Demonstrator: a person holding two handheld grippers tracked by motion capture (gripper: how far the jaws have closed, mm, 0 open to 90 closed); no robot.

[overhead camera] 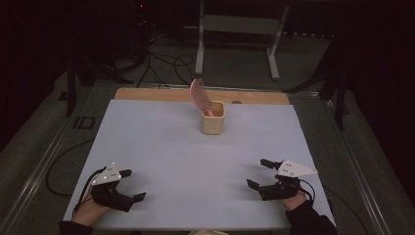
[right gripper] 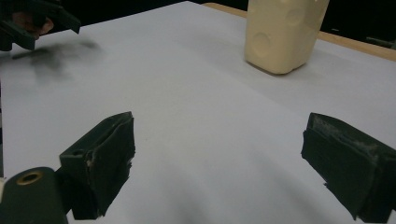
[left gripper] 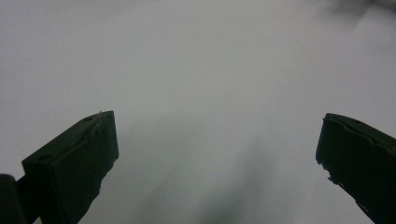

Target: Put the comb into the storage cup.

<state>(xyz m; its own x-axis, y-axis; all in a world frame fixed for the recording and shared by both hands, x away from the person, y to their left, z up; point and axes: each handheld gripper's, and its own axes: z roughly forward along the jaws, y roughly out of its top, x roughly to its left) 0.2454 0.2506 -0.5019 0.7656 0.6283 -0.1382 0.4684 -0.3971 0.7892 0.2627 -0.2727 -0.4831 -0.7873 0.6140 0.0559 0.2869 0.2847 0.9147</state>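
Hairbrush [overhead camera: 199, 96] stands pink in a cream cup [overhead camera: 213, 118] near the worktop's [overhead camera: 161, 147] far edge. I hold my left gripper [overhead camera: 131, 185] and right gripper [overhead camera: 258, 173] at the near corners, jaws spread wide, gripping nothing.

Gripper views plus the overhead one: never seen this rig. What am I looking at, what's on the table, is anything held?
There is no robot here. A person sits at the near edge of a table covered in a pale sheet and holds a two-jaw tool in each hand. The high view looks down from above the person: the left hand-held gripper is at bottom left, the right hand-held gripper at bottom right. The other two pictures come from cameras riding on each tool, looking out between its black jaws. Both sets of jaws are spread wide and hold nothing. Near the far edge stands a cream cup with a pink comb leaning out of it.
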